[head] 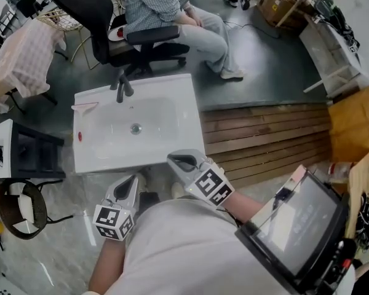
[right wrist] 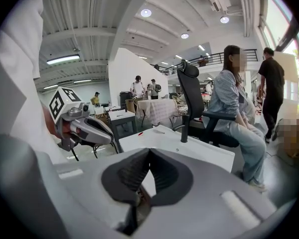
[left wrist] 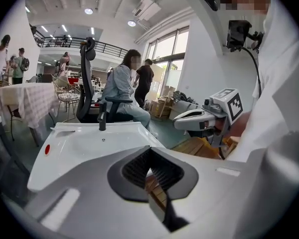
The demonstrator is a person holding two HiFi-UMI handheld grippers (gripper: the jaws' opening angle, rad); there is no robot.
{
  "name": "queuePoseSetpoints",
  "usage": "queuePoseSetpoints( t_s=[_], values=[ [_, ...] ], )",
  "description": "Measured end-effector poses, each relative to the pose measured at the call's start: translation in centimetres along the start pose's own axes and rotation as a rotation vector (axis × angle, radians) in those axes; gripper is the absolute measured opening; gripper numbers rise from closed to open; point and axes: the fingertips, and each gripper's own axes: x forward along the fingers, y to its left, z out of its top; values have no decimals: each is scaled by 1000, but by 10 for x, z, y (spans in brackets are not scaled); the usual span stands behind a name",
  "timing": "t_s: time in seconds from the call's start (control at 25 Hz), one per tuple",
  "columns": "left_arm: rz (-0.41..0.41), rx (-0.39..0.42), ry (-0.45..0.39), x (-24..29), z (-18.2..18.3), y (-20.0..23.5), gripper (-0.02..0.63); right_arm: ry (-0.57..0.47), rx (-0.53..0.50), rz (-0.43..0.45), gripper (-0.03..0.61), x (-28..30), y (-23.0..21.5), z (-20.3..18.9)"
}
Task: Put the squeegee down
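The squeegee [head: 85, 106], pale with a pinkish edge, lies on the back left corner of the white sink [head: 172, 91]; it also shows as a flat strip [left wrist: 65, 131] in the left gripper view. My left gripper [head: 130, 180] hangs just in front of the sink's near edge. Its jaws [left wrist: 150, 169] are shut, with nothing between them. My right gripper [head: 179, 160] hovers over the sink's front right corner, also shut and empty [right wrist: 148, 169]. Both grippers are well short of the squeegee. Each gripper shows in the other's view: the right gripper [left wrist: 189, 117], the left gripper [right wrist: 92, 128].
A black faucet [head: 122, 88] stands at the sink's back edge and a small red item [head: 80, 136] lies on its left rim. A person sits on a black office chair [head: 141, 39] behind the sink. Wooden planks [head: 264, 140] lie to the right, a black side table [head: 31, 155] to the left.
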Motion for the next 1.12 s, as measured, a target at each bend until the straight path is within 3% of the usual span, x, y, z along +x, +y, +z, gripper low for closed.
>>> queuePoseSetpoints(
  t_s=[1.12],
  values=[
    [-6, -11, 22, -5, -19, -8, 8, 50, -65, -6, 2, -8, 20, -11]
  ],
)
